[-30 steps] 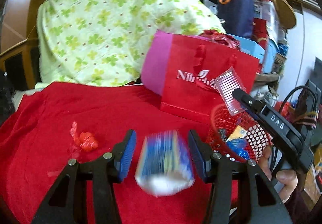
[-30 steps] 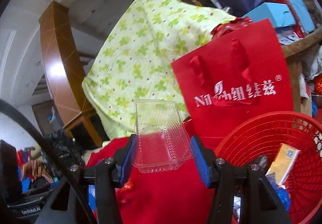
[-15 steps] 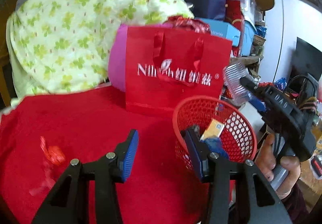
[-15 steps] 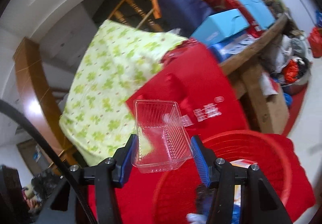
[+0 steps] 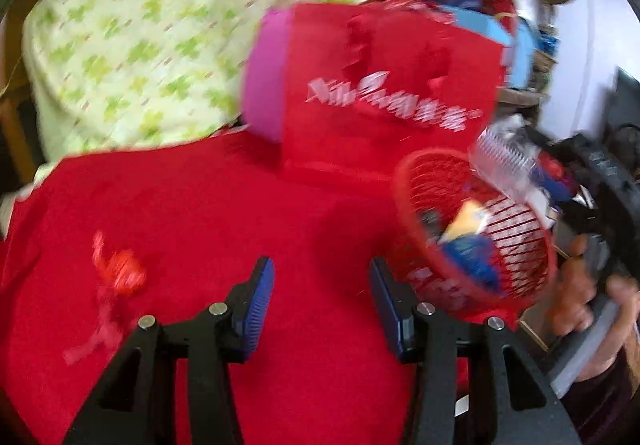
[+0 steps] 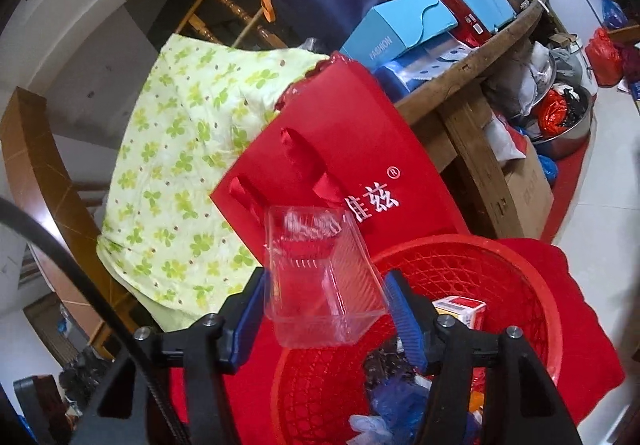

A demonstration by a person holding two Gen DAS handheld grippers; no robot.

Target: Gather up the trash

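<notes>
My left gripper (image 5: 322,301) is open and empty above the red tablecloth (image 5: 240,229). A red candy wrapper (image 5: 120,277) lies on the cloth to its left. The red mesh basket (image 5: 472,285) stands to its right, holding several pieces of trash. My right gripper (image 6: 326,315) hangs over the basket (image 6: 532,285) with a clear plastic tray (image 6: 320,281) between its fingers; the tray looks loose and tilted, with the jaws apart. The tray also shows in the left wrist view (image 5: 504,161) over the basket's far rim.
A red paper gift bag (image 5: 384,97) stands behind the basket, also in the right wrist view (image 6: 352,173). A green clover-print cloth (image 5: 152,33) covers something at the back. Boxes and bags (image 6: 416,17) are piled on a wooden table behind.
The blue box left my left gripper and lies in the basket; the left gripper swung back left. My right gripper moved over the basket and its jaws widened around the clear tray.
</notes>
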